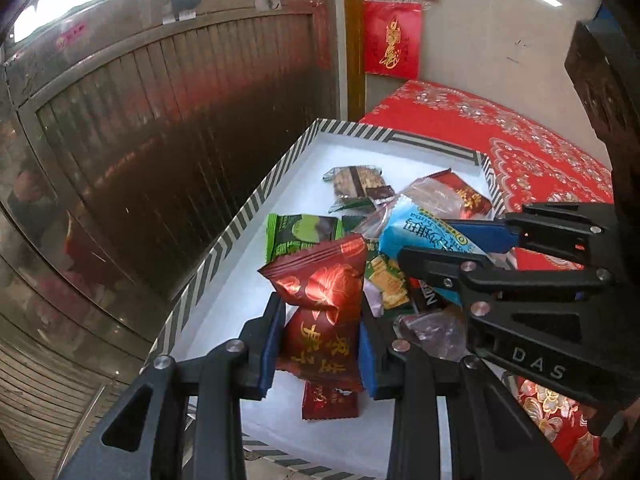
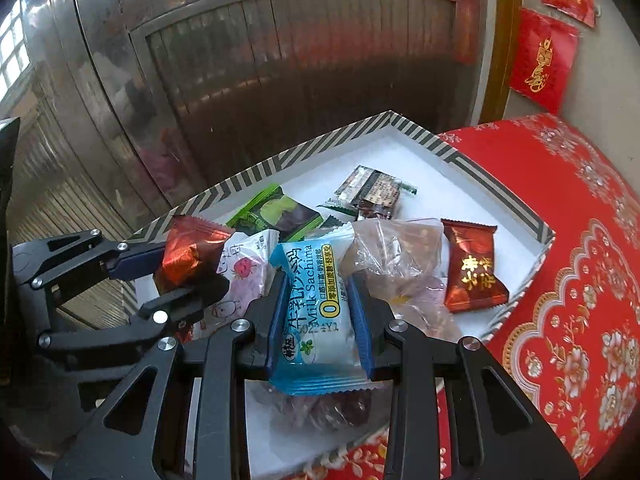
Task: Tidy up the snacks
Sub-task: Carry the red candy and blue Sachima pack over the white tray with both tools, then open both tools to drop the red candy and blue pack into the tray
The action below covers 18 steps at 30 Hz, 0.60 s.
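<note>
Two grips on. Left cam: my left gripper (image 1: 320, 344) clamps a red pack (image 1: 320, 300), crinkly foil pillow, over the striped box (image 1: 224, 240), prob. for drop-in. Right cam: right gripper (image 2: 320, 320) pinches a glossy blue pack (image 2: 316, 312) above the box's loose pile.

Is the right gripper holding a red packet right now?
No: the right gripper is shut on the blue Milk Sachima packet; the red packet sits in the left gripper.
</note>
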Available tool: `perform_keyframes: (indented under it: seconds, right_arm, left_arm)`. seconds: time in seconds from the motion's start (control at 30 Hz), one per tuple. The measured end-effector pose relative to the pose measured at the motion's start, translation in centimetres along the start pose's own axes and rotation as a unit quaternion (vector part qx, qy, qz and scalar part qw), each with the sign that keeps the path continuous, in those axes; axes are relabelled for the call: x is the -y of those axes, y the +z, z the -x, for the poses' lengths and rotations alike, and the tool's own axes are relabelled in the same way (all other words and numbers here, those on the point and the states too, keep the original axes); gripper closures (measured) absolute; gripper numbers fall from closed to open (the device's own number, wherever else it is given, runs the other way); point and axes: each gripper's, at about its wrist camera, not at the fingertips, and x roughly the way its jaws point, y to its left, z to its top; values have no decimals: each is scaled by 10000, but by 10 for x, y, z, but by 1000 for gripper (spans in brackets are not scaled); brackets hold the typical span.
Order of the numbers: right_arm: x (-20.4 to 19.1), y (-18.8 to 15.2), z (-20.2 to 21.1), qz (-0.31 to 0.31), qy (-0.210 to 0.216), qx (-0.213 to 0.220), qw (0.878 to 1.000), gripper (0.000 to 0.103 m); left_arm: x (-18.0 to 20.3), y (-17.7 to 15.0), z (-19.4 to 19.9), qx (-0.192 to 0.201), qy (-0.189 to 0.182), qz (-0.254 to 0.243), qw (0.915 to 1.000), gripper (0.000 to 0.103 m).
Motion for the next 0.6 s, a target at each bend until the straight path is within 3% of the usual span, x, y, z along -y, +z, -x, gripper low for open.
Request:
perform_keyframes:
  seconds: [0.6]
  right_arm:
    - [-4,0,-18,28,-70,-68,9999,71]
  left_arm:
    - [-4,-6,-6,-29,208,70,9998,65]
